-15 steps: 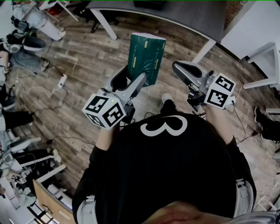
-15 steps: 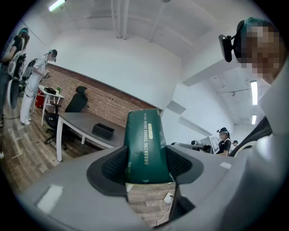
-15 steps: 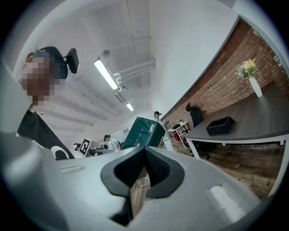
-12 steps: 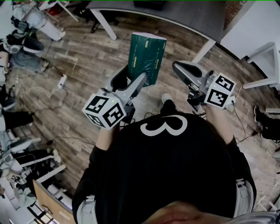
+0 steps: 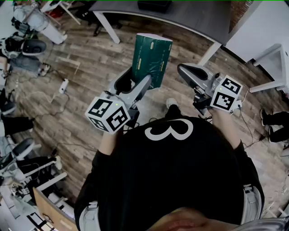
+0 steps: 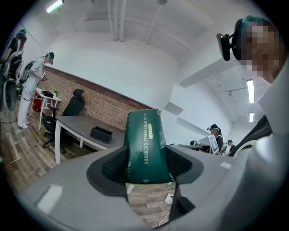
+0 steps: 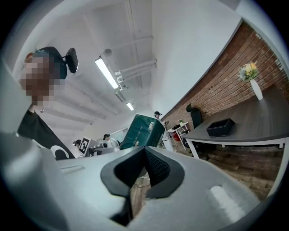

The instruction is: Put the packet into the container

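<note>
Green and tall, the packet (image 5: 151, 58) stands upright between the jaws of our left gripper (image 5: 139, 76), held by its lower end, with its pale top edge pointing away from us. In the left gripper view both dark ribbed pads press on the packet's (image 6: 145, 149) sides, so the grip is firm. We hold it in the air above the wooden floor (image 5: 90, 58), well apart from the grey table (image 5: 189, 13) ahead, where a black container (image 5: 154, 5) sits on top. Our right gripper (image 5: 185, 72) hangs just beside the packet, not touching it; in its own view the jaws are together with nothing between them.
</note>
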A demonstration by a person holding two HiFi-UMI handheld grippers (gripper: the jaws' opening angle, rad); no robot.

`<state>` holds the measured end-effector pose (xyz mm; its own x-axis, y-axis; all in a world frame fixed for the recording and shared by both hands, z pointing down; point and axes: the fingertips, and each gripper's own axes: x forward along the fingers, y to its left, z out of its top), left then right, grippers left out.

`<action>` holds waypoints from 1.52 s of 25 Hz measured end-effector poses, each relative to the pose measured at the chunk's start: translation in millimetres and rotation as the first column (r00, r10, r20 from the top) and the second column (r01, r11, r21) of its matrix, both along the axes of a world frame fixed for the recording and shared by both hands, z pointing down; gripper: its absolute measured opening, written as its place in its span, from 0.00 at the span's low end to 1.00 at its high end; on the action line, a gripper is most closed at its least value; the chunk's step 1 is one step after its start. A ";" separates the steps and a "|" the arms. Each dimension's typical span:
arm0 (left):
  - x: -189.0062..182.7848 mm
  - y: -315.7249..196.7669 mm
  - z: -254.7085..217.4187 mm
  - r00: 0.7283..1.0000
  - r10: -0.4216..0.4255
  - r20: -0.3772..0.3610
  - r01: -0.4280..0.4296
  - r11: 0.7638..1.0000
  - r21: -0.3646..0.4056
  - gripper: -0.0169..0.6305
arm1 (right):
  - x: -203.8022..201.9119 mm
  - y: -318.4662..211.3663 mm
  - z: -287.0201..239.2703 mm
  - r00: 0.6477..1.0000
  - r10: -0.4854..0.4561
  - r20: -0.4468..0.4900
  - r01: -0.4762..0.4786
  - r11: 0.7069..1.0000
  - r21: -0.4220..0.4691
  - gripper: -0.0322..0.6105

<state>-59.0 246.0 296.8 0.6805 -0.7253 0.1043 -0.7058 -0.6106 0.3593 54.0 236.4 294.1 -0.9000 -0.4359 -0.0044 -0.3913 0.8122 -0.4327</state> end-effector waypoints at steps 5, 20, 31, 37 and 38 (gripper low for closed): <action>-0.1 -2.0 -2.7 1.000 0.001 -0.004 -0.001 1.000 0.012 0.47 | 2.6 -2.3 -4.5 1.000 0.012 0.019 -0.012 1.000 0.008 0.05; -5.2 -38.9 7.6 1.000 -0.012 -0.013 0.012 0.999 -0.031 0.47 | -1.4 -40.9 3.9 1.000 0.005 0.025 -0.004 1.000 -0.024 0.05; -4.9 -166.6 21.7 0.999 -0.039 -0.002 0.038 0.995 -0.097 0.47 | -2.8 -175.6 21.3 0.999 -0.017 0.031 0.020 0.996 -0.091 0.05; -1.4 -203.0 18.8 1.000 -0.008 0.008 0.009 0.995 -0.100 0.47 | -0.8 -214.1 20.6 0.999 0.012 0.043 -0.008 0.995 -0.099 0.05; 1.8 -211.6 18.8 1.000 -0.002 0.012 0.004 0.995 -0.100 0.47 | 1.9 -222.8 20.2 0.999 0.014 0.048 -0.009 0.995 -0.100 0.05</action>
<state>-57.2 34.3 315.5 0.6768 -0.7128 0.1841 -0.7119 -0.5699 0.4104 55.9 13.6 314.3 -0.8945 -0.4470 -0.0038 -0.3772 0.7593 -0.5302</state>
